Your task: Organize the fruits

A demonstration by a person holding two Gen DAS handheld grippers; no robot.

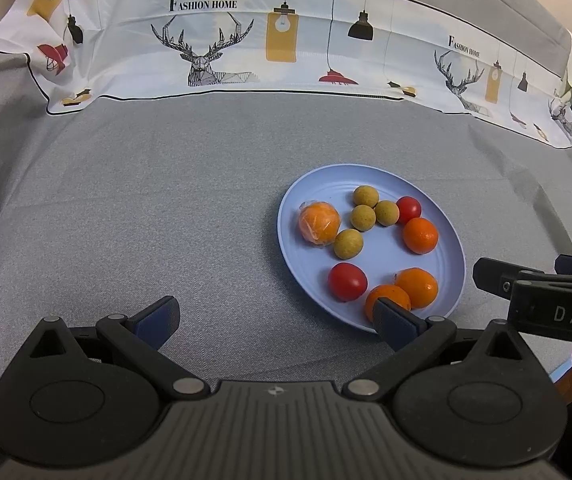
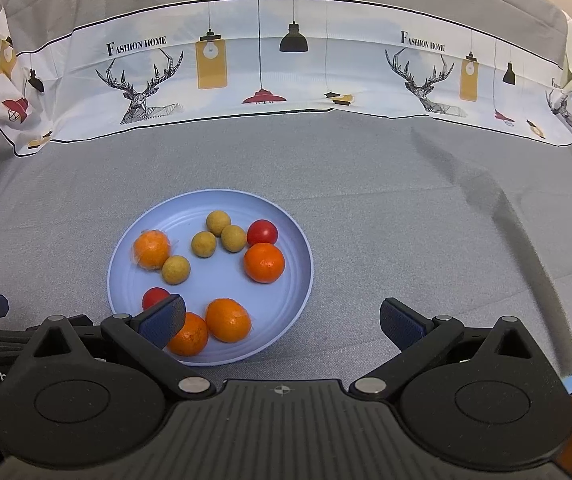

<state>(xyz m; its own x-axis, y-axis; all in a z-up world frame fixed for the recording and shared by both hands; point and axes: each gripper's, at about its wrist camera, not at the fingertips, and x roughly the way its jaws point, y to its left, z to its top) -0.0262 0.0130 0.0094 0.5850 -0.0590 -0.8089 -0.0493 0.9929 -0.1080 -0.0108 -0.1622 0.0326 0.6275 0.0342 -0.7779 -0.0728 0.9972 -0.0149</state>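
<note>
Ten fruits on blue plate [image 2: 303, 280]: 4 oranges, one [image 2: 151, 249] in clear wrap at plate's left; 4 tan-green balls [image 2: 204, 244] mid; 2 red tomatoes [image 2: 262, 232]. Plate sits on grey cloth [image 2: 385, 208], printed deer/lamp fabric strip [image 2: 286, 64] behind. My left gripper [image 1: 276, 316] & right gripper [image 2: 282, 318] both spread wide, holding nothing, near plate's front edge.

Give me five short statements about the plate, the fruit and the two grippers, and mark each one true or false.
1. All the fruit sits on the blue plate. True.
2. The plate holds three red tomatoes. False: two, one at the back and one nearer the front.
3. The left gripper is open. True.
4. The right gripper holds an orange. False: it is open and holds nothing.
5. One orange is wrapped in clear film. True.
</note>
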